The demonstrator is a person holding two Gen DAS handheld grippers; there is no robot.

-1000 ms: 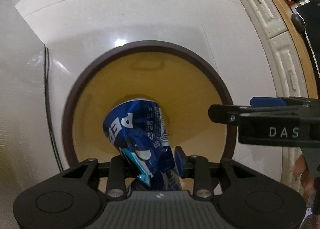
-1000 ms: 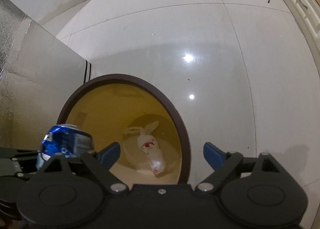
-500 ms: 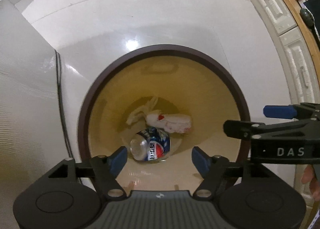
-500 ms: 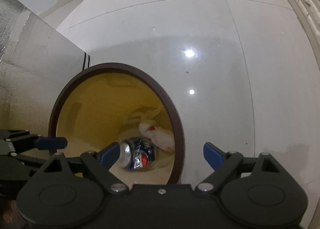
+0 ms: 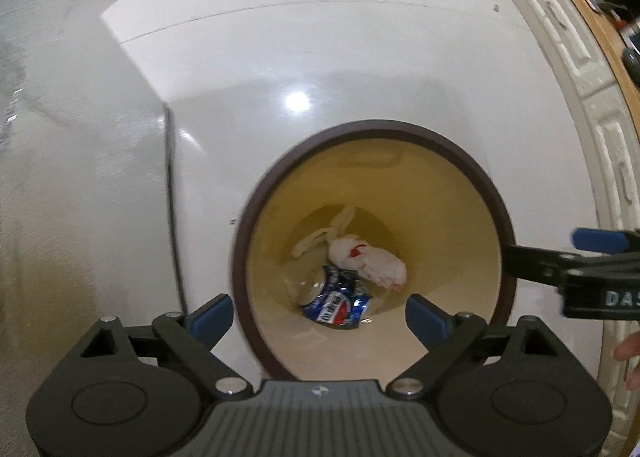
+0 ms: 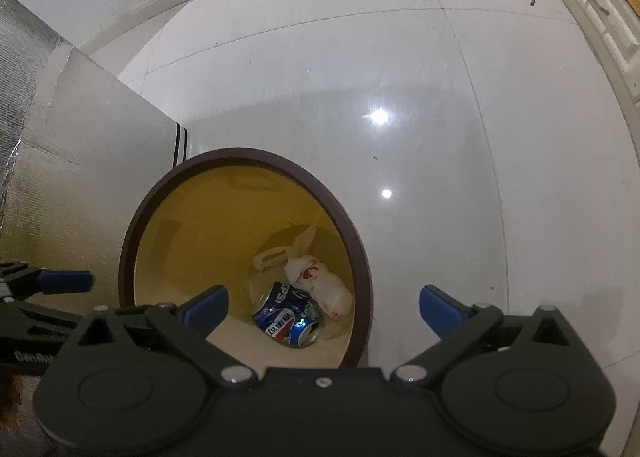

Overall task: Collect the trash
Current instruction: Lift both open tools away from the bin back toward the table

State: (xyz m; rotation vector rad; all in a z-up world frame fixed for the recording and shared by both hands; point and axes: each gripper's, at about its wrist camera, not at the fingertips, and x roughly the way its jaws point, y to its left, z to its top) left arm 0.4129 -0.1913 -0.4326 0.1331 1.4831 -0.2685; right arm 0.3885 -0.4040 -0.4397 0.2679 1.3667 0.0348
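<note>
one crushed can [image 5: 335, 302], one knotted bag [image 5: 366, 262], one bin [image 5: 505, 241]

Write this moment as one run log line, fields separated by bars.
left gripper: open, jaws just opening, empty | right gripper: open, empty | blue can: in bin, beside white bag

Crushed blue cola can [image 5: 334, 299] – dented, lying on its side on the bin [image 5: 496, 217] floor, toward the near wall. White knotted plastic bag [image 5: 366, 259] with red print – touching the can, just beyond it.
</note>
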